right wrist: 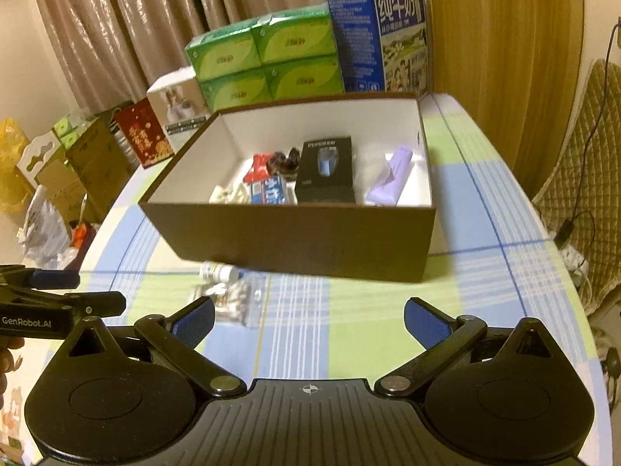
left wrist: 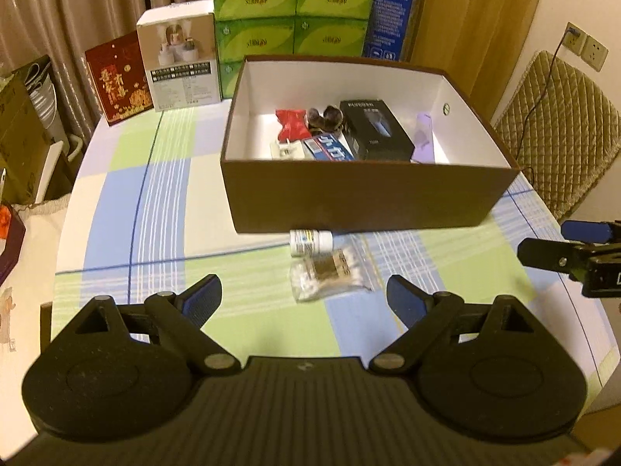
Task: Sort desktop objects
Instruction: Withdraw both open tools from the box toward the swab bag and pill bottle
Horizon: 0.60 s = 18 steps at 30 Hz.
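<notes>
Both tongs spread and empty, tilting down: left tongs (left wrist: 304, 297) hovering over clear bag (left wrist: 330, 273) and white bottle (left wrist: 310, 241), right tongs (right wrist: 309, 320) facing brown box (right wrist: 295, 233).

Clutter behind the bench
Green tissue packs (left wrist: 293, 11) stacked beside a blue milk carton (right wrist: 382, 37); a quilted chair (left wrist: 559, 132) stands near beige curtains (left wrist: 77, 4).

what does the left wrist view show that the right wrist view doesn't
Only the left wrist view: two wall sockets and the right tool entering from the right edge.

Only the right wrist view: the picture side of the blue milk carton, a yellow bag on the floor, and the left tool at the left edge.

Both: the brown box with items inside, and the small white bottle and clear bag lying in front of it.
</notes>
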Tool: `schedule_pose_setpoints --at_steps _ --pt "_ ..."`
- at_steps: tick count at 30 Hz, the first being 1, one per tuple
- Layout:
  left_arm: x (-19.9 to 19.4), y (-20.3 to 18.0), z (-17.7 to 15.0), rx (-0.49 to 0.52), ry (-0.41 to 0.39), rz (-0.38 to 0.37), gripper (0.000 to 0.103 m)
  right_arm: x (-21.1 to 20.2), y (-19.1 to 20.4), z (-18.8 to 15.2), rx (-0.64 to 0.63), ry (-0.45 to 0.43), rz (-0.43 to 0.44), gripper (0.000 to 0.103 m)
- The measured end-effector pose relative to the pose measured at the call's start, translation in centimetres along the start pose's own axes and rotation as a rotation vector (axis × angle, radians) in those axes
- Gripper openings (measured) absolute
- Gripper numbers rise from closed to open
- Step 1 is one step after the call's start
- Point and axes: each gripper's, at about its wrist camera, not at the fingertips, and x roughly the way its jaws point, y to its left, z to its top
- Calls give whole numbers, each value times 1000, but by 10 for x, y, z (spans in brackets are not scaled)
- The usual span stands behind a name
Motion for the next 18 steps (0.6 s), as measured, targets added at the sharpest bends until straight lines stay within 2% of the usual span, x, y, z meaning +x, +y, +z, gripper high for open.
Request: schedule_pose_setpoints --at_steps 18 --pt "0 -20 -21 6 42 9 90 4 -3 -25 16 76 7 101"
